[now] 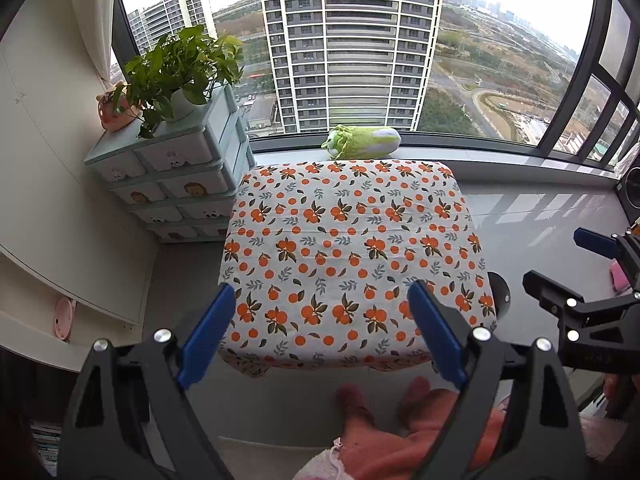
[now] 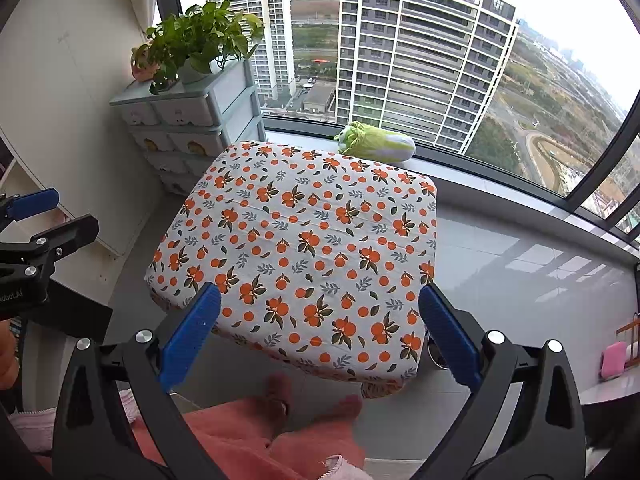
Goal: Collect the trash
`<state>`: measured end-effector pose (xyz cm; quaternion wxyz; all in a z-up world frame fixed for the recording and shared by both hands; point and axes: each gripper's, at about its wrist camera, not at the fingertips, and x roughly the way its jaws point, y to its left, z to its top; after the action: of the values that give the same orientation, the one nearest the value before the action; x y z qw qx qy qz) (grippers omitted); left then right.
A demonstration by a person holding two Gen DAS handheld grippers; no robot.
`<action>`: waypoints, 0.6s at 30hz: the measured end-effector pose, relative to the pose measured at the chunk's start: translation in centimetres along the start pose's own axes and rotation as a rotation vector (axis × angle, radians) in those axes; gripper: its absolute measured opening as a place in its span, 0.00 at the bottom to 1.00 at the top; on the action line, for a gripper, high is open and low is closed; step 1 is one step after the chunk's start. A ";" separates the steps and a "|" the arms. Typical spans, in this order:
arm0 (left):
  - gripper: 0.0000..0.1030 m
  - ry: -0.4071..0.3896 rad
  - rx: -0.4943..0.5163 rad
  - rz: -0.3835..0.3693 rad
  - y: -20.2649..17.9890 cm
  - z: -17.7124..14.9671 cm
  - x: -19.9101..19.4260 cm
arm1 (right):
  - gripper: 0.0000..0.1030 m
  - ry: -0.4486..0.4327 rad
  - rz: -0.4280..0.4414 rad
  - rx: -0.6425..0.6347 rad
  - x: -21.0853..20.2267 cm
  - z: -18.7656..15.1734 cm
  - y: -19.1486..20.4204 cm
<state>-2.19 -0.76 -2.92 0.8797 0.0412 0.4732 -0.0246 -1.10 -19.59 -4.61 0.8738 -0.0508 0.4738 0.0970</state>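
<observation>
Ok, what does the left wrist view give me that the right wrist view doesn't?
Only the left wrist view: a round pink item on the low shelf at left, and a dark speaker-like object at the right edge. Only the right wrist view: a wooden rack on the ledge at right. Both: the orange-print tablecloth, cabbage plush, potted plant, drawer unit, and both grippers open, left gripper, right gripper.
</observation>
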 end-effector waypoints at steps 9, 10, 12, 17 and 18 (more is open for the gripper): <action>0.86 -0.005 0.002 -0.034 -0.2 0.0 0.0 | 0.93 0.000 0.000 -0.001 0.0 0.0 0.0; 0.86 -0.006 0.003 -0.036 -0.3 0.0 0.0 | 0.93 0.001 0.000 0.000 0.0 0.0 -0.1; 0.86 -0.007 0.004 -0.038 -0.3 0.0 -0.1 | 0.93 0.001 0.002 0.000 -0.1 0.0 -0.1; 0.85 -0.011 0.005 -0.034 -0.3 0.0 -0.2 | 0.93 0.000 0.000 0.001 0.0 0.0 -0.1; 0.86 -0.012 0.006 -0.033 -0.3 0.0 -0.2 | 0.93 -0.001 -0.002 0.004 0.0 0.1 -0.2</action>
<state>-2.34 -1.07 -2.73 0.8819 0.0356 0.4683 -0.0409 -0.99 -19.74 -4.58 0.8743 -0.0495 0.4734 0.0953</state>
